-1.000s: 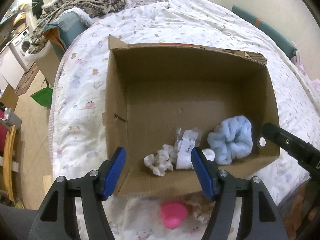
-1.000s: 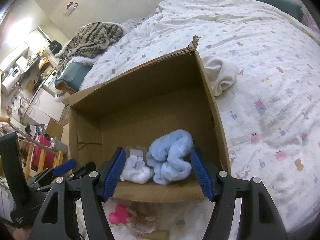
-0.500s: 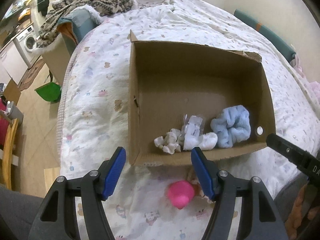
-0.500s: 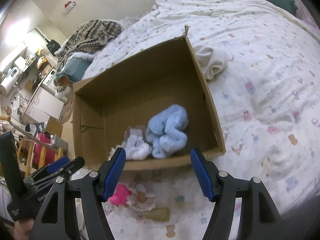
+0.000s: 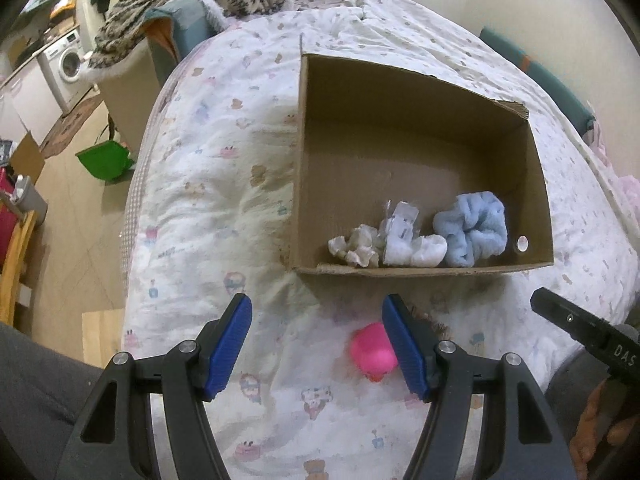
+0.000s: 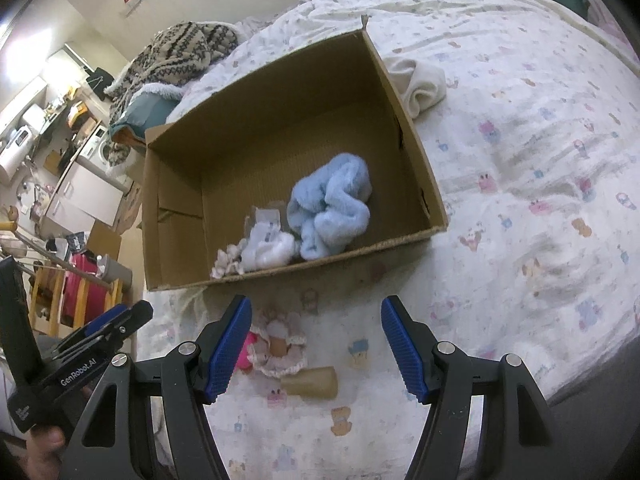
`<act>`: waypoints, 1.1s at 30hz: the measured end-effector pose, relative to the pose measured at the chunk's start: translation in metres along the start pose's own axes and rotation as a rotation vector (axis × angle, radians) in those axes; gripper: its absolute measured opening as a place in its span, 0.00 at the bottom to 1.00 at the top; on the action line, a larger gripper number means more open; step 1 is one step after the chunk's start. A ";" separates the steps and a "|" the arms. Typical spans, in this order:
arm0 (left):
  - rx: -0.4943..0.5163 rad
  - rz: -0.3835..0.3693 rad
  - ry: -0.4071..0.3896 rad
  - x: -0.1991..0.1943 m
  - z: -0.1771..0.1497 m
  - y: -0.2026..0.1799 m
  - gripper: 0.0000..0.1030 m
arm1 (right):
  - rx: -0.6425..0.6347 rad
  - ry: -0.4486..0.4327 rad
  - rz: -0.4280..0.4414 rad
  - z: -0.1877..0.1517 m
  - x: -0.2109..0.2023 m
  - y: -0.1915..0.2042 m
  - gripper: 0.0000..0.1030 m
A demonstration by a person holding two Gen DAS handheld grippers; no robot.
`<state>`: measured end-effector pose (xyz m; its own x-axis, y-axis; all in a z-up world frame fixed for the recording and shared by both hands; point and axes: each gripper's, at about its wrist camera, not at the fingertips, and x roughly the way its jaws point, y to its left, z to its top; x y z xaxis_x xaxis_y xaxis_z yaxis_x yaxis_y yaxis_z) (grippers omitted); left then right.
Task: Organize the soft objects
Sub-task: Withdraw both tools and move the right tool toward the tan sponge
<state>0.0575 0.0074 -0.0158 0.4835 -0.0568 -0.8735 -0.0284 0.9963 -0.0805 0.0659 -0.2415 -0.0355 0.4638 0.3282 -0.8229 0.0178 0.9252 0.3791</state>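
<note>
**Two grippers hang over bed, soft items part boxed**

A cardboard box (image 5: 420, 148) sits open on a bed quilt (image 5: 208, 208) printed with small cartoon figures. Along the box's near wall lie three soft items in a row: a cream frilly bundle (image 5: 354, 246), a white packaged cloth (image 5: 412, 240) and a fluffy light-blue scrunchie (image 5: 472, 230), the blue one at about 3 o'clock of the other two in the left wrist view.

The left gripper (image 5: 316, 344) hangs above the quilt on the near side of the box, its blue pads spread wide with nothing pinched. A bright pink toy (image 5: 372, 354) lies on the quilt below, just inside the pad at the 3 o'clock side; whether it touches that pad cannot be told.

The right gripper (image 6: 316, 346) is likewise spread and empty. Beneath it, toward 8 o'clock, rests a small doll in a lace-trimmed dress (image 6: 278, 350), with a tan cone-shaped piece (image 6: 314, 382) just beside it. A folded cream cloth (image 6: 420, 82) lies on the quilt against the box's outer wall, at about 1 o'clock. A patterned knit blanket (image 6: 176, 56) is heaped beyond the bed's far edge.
</note>
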 end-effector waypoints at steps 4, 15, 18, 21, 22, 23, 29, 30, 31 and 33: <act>-0.048 -0.006 0.004 0.000 -0.004 0.008 0.63 | 0.048 0.045 0.009 -0.004 0.008 -0.008 0.69; -0.084 -0.001 0.033 0.011 -0.005 0.012 0.63 | 0.018 0.327 -0.005 -0.024 0.069 -0.001 0.69; -0.099 -0.004 0.049 0.016 -0.005 0.013 0.63 | -0.036 0.372 -0.029 -0.030 0.083 0.008 0.63; -0.107 -0.011 0.054 0.018 -0.005 0.012 0.63 | -0.083 0.403 -0.035 -0.035 0.094 0.016 0.51; -0.105 -0.011 0.055 0.019 -0.004 0.011 0.63 | -0.100 0.405 -0.038 -0.036 0.095 0.019 0.49; -0.103 -0.012 0.055 0.019 -0.004 0.010 0.63 | -0.117 0.407 -0.044 -0.037 0.097 0.022 0.45; -0.091 -0.014 0.069 0.024 -0.004 0.006 0.63 | -0.198 0.399 -0.072 -0.044 0.094 0.033 0.25; -0.090 -0.014 0.071 0.024 -0.005 0.006 0.63 | -0.200 0.397 -0.064 -0.045 0.091 0.034 0.18; -0.089 -0.013 0.076 0.025 -0.005 0.006 0.63 | -0.200 0.395 -0.059 -0.045 0.088 0.034 0.13; -0.088 -0.016 0.085 0.027 -0.006 0.007 0.63 | -0.198 0.381 -0.037 -0.045 0.080 0.034 0.10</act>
<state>0.0650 0.0121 -0.0429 0.4089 -0.0816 -0.9089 -0.0997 0.9860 -0.1334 0.0639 -0.1756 -0.1070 0.1052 0.3063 -0.9461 -0.1595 0.9443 0.2880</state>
